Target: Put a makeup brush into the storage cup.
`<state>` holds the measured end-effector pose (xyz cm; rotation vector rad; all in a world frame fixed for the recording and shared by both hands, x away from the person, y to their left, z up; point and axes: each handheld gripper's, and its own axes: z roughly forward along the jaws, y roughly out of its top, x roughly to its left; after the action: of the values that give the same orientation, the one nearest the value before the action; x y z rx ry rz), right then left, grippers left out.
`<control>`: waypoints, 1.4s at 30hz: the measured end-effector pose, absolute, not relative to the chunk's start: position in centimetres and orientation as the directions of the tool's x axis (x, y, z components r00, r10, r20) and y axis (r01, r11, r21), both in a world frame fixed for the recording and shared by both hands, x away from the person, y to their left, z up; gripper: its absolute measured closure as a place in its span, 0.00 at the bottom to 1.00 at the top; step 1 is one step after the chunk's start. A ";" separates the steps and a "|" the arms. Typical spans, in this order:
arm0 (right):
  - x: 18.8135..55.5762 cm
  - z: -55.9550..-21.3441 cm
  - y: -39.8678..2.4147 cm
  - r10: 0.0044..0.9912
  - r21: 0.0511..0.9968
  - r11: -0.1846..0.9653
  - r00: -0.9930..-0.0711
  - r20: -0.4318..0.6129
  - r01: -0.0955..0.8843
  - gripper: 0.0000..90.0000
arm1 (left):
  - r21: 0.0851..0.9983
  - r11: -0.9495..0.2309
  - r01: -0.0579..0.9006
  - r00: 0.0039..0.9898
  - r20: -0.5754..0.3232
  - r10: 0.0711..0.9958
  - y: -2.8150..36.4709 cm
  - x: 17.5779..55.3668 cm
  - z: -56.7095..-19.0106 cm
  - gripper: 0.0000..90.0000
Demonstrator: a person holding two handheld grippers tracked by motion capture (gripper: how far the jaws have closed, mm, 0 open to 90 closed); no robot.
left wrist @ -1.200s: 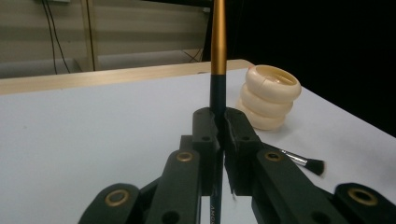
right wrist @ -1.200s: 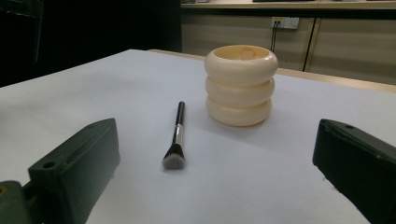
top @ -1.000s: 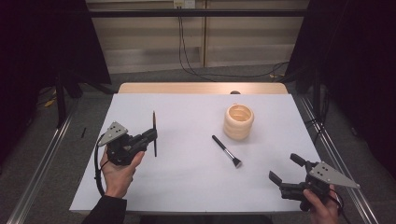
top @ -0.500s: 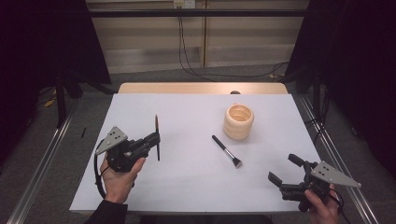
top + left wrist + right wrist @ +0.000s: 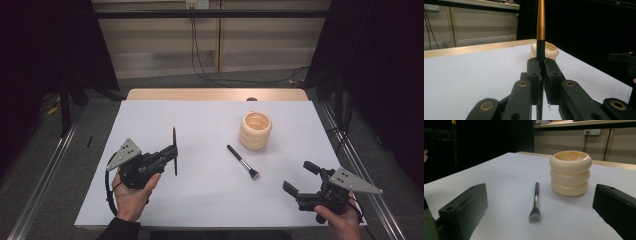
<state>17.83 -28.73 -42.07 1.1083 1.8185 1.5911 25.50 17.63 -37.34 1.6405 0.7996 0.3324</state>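
A slim brush (image 5: 174, 151) stands upright in the left gripper (image 5: 169, 154), above the left half of the white desk (image 5: 200, 125). In the left gripper view its dark handle (image 5: 540, 53) is pinched between the two jaws, which are pressed together on it, and a gold section rises above them. The brush looks light, thin and stiff. Its smooth round handle could twist or slip in a pinch grip, so a hold near the middle, as here, seems steadiest.

A second, shorter brush (image 5: 242, 162) lies flat near the desk's centre, its bristle head (image 5: 535, 215) pointing toward the person. It also looks light. The handle is the place to take it, since the bristles are soft and would splay.

Just behind it stands a cream holder (image 5: 255, 130) shaped like three stacked rings, open at the top. Its inside looks empty, though the bottom is partly hidden. It looks rigid and stable.

The right gripper (image 5: 301, 178) rests low at the desk's near right corner, jaws wide apart and holding nothing, aimed at the lying brush.
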 end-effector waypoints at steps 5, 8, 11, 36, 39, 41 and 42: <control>18.3 -41.3 -27.8 0.791 0.965 0.023 -0.595 0.141 0.260 0.00 | 0.946 -0.047 0.321 0.729 -0.215 0.650 16.8 25.5 -37.6 0.93; 18.5 -41.1 -27.3 0.777 0.965 0.036 -0.615 0.136 0.260 0.00 | 0.946 -0.041 0.322 0.730 -0.220 0.647 16.4 25.4 -37.5 0.93; 19.0 -40.6 -26.2 0.748 0.964 0.052 -0.650 0.135 0.259 0.00 | 0.947 -0.040 0.319 0.737 -0.222 0.639 15.9 25.5 -37.5 0.93; 22.4 -38.5 -19.9 0.607 0.973 0.043 -0.780 0.153 0.225 0.05 | 0.949 -0.057 0.311 0.788 -0.224 0.573 12.3 25.1 -37.4 0.93; 22.5 -38.3 -19.4 0.599 0.973 0.045 -0.786 0.153 0.225 0.04 | 0.948 -0.065 0.312 0.785 -0.219 0.579 12.0 25.0 -37.4 0.93; 22.6 -38.1 -18.9 0.588 0.976 0.040 -0.794 0.152 0.216 0.03 | 0.947 -0.063 0.315 0.790 -0.225 0.570 11.9 25.0 -37.5 0.93; 22.7 -37.8 -18.5 0.575 0.976 0.036 -0.804 0.154 0.213 0.02 | 0.946 -0.051 0.319 0.787 -0.235 0.570 11.7 25.0 -37.5 0.93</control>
<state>22.70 -18.52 -37.84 0.8052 2.0352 1.8339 24.96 11.75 -37.53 1.6533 0.7137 0.2354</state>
